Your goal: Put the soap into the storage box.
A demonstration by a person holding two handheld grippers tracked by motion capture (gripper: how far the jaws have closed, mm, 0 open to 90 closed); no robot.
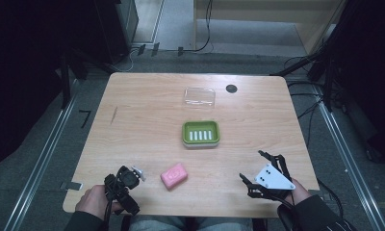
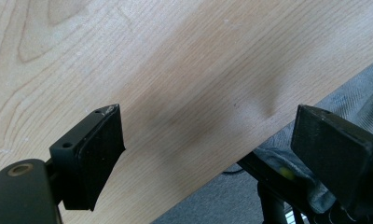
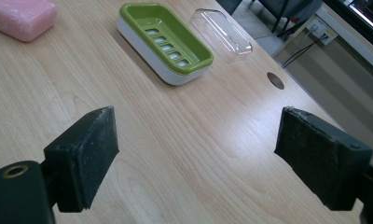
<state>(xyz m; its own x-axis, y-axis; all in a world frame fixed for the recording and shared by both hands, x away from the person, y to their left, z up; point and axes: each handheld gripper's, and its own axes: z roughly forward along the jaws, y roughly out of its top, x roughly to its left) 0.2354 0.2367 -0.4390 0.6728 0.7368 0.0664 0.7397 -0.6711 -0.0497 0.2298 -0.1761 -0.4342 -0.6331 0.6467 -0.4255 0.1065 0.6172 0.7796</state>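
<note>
We hold the left gripper (image 1: 125, 185) over the near left corner of the table (image 1: 147, 120), its jaws apart with nothing between them; in the left gripper view they frame bare wood and the table's edge. Our right gripper (image 1: 260, 173) sits near the front right corner, jaws also wide apart and empty, aimed across the tabletop. Between the two grippers, nearer the left one and touched by neither, the pink soap (image 1: 174, 175) lies flat on the wood. Beyond it, near the table's middle, stands the green soap dish (image 1: 200, 133), empty, its slotted floor showing. Farther back lies a clear lid (image 1: 199, 96), apart from the dish, with a dark round hole (image 1: 231, 88) just beside it.
</note>
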